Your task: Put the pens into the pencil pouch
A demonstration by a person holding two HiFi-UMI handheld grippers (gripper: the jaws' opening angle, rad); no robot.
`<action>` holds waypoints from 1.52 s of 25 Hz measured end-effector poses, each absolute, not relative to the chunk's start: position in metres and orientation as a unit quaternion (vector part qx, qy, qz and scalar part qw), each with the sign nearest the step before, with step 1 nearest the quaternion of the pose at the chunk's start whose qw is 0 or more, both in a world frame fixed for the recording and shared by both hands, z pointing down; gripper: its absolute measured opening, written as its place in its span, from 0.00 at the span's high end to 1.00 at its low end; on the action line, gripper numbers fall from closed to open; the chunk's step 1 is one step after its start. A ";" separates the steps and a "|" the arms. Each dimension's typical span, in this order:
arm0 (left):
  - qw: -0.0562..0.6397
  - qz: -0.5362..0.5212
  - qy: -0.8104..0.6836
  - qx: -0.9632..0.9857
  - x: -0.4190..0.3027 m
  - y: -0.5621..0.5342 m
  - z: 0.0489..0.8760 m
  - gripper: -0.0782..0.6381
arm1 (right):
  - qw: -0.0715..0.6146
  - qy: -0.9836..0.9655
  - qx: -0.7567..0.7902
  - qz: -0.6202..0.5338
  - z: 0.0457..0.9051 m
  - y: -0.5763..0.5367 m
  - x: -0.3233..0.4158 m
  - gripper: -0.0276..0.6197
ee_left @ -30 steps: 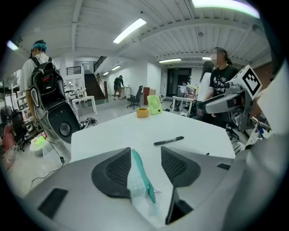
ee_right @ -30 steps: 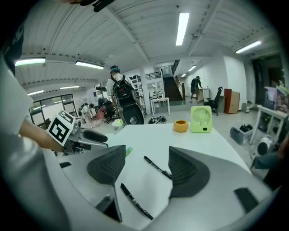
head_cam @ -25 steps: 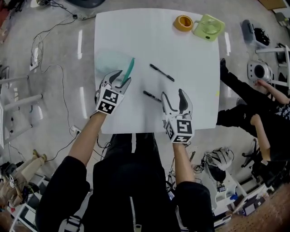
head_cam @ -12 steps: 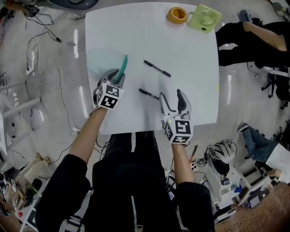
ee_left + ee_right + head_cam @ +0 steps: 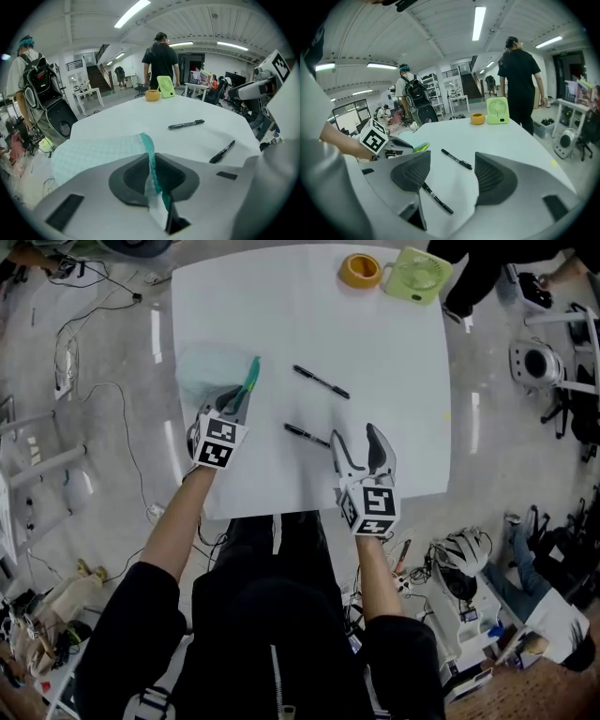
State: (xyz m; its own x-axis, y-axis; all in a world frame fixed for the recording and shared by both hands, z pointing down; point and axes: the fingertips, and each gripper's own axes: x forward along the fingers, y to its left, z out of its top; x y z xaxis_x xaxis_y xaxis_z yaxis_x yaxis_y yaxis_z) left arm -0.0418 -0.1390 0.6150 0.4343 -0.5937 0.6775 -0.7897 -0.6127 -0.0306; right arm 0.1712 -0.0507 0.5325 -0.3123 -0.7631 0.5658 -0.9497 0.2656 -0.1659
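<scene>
A pale mesh pencil pouch [image 5: 204, 369] with a green zip edge [image 5: 251, 376] lies at the left of the white table [image 5: 375, 343]. My left gripper [image 5: 236, 401] is at its near right corner, jaws closing, and the green edge [image 5: 151, 154] is pinched between the pads. Two black pens lie mid-table: the far one [image 5: 321, 382] and the near one [image 5: 307, 434]. My right gripper [image 5: 359, 442] stands open just right of the near pen [image 5: 437, 199], holding nothing. The far pen [image 5: 456, 159] shows between its jaws, further off.
A yellow tape roll [image 5: 359, 270] and a green desk fan [image 5: 419, 275] stand at the table's far right edge. A person in black [image 5: 160, 56] stands beyond that edge, and another with a backpack [image 5: 35, 84] at the left. Cables and gear lie on the floor.
My left gripper has sunk onto the pouch's green edge and its jaws have closed from wide apart to pinching it. The right gripper has hardly shifted.
</scene>
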 end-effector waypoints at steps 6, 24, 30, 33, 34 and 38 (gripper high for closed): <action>0.156 0.305 -0.421 0.840 -0.046 -0.143 0.589 0.81 | 0.194 -0.779 0.549 0.232 0.523 -0.054 0.168 0.51; 0.174 0.254 -0.427 0.850 -0.050 -0.151 0.559 0.82 | 0.324 -0.807 0.456 0.190 0.573 -0.092 0.174 0.52; 0.181 0.250 -0.426 0.851 -0.053 -0.155 0.560 0.82 | 0.377 -0.813 0.408 0.173 0.600 -0.105 0.169 0.58; 0.182 0.249 -0.423 0.852 -0.054 -0.155 0.561 0.82 | 0.394 -0.811 0.395 0.175 0.613 -0.111 0.169 0.62; 0.182 0.249 -0.422 0.853 -0.054 -0.155 0.562 0.82 | 0.400 -0.810 0.391 0.176 0.617 -0.112 0.169 0.63; 0.185 0.249 -0.420 0.853 -0.054 -0.157 0.562 0.82 | 0.422 -0.807 0.370 0.182 0.632 -0.115 0.169 0.66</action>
State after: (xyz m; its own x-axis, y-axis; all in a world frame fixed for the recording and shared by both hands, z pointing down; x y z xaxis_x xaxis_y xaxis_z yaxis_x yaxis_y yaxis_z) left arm -0.0543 -0.1574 0.5624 0.5231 -0.6248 0.5797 -0.8088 -0.5784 0.1065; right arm 0.1688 -0.1148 0.6323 -0.3692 -0.4435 0.8167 -0.7515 0.6595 0.0184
